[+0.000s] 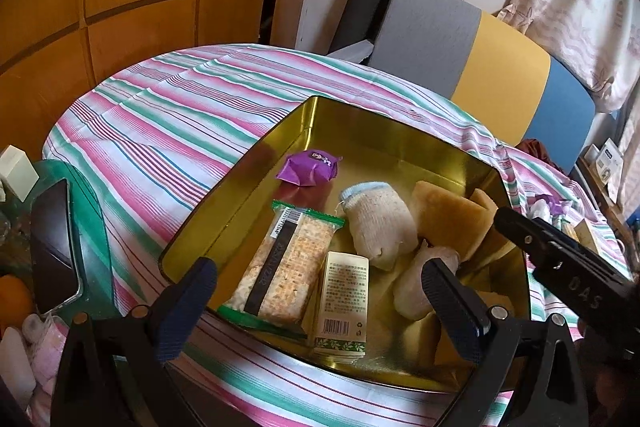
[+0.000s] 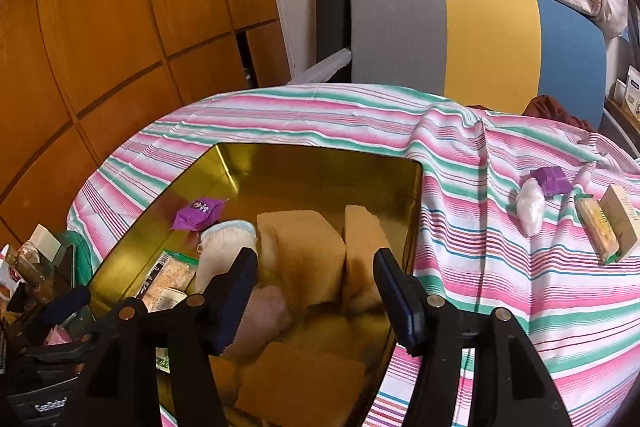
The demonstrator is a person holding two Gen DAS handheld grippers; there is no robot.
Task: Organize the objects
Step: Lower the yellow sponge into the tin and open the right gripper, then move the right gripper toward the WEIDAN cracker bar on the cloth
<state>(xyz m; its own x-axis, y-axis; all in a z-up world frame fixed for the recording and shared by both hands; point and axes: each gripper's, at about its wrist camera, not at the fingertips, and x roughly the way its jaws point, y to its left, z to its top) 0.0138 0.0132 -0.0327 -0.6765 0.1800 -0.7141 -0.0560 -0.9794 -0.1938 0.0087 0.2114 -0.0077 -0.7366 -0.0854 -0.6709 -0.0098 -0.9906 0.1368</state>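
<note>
Both views show the shiny gold metal tin (image 1: 400, 135) mid-frame on the striped-cloth desk (image 1: 168, 115). Only the left wrist view shows the whole clear-wrapped cracker packet (image 1: 280, 267); only the right shows the white bundle (image 2: 530, 207) outside, at right. Left hand-held gripper (image 1: 320, 295) and right hand-held gripper (image 2: 316, 283) stand apart, empty.

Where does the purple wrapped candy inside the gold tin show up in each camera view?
Left wrist view: the purple candy lies centre frame, on the gold tin floor toward its far left corner, beyond the cracker packet.
Right wrist view: the purple candy lies left of centre, again near the gold tin far left corner.
Shared landmark: the white sock roll just nearer than the candy, to its right.
</note>
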